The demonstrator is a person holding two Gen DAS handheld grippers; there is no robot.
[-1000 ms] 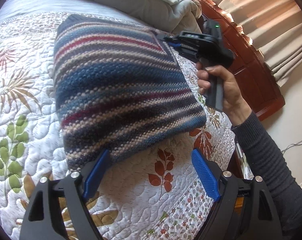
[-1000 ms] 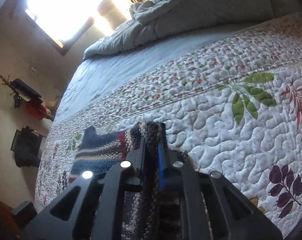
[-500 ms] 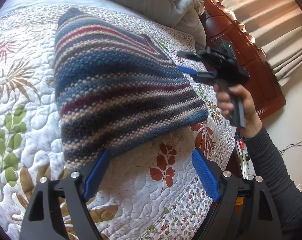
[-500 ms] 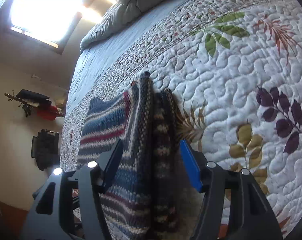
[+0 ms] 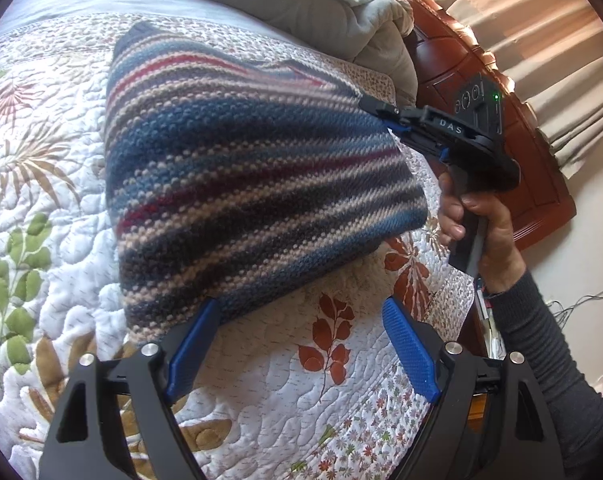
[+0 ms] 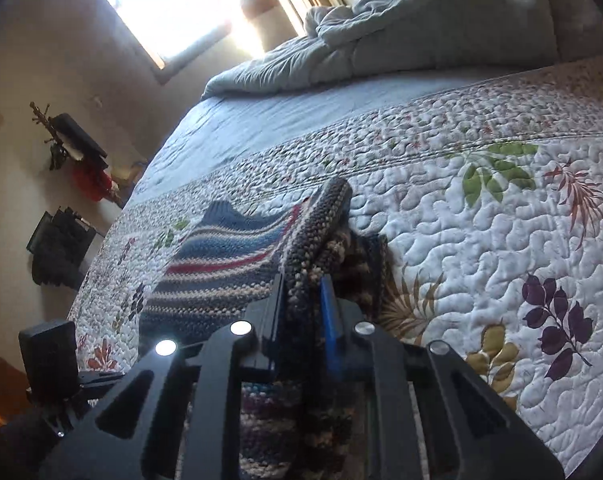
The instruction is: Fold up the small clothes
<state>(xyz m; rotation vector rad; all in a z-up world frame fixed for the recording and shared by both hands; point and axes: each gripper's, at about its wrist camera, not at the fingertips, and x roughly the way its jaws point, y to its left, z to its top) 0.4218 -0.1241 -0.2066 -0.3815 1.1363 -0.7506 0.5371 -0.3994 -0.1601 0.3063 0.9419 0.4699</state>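
A folded striped knit sweater (image 5: 253,192) in blue, red, cream and dark bands lies on the floral quilt (image 5: 61,280). My left gripper (image 5: 301,348) is open and empty, its blue pads just short of the sweater's near edge. My right gripper (image 6: 303,300) is shut on the sweater's right edge (image 6: 313,240) and lifts that fold slightly; it also shows in the left wrist view (image 5: 385,114), pinching the sweater's far right corner.
A rumpled grey duvet (image 5: 301,12) is piled at the head of the bed. A red-brown wooden bed frame (image 5: 501,120) and curtains (image 5: 541,40) lie to the right. A window (image 6: 189,4) and a wall rack with dark items (image 6: 73,148) show in the right wrist view.
My right gripper was shut on the sweater, opened and drew back half a second ago, and has now closed again on the sweater's right edge. The left gripper stayed open and still.
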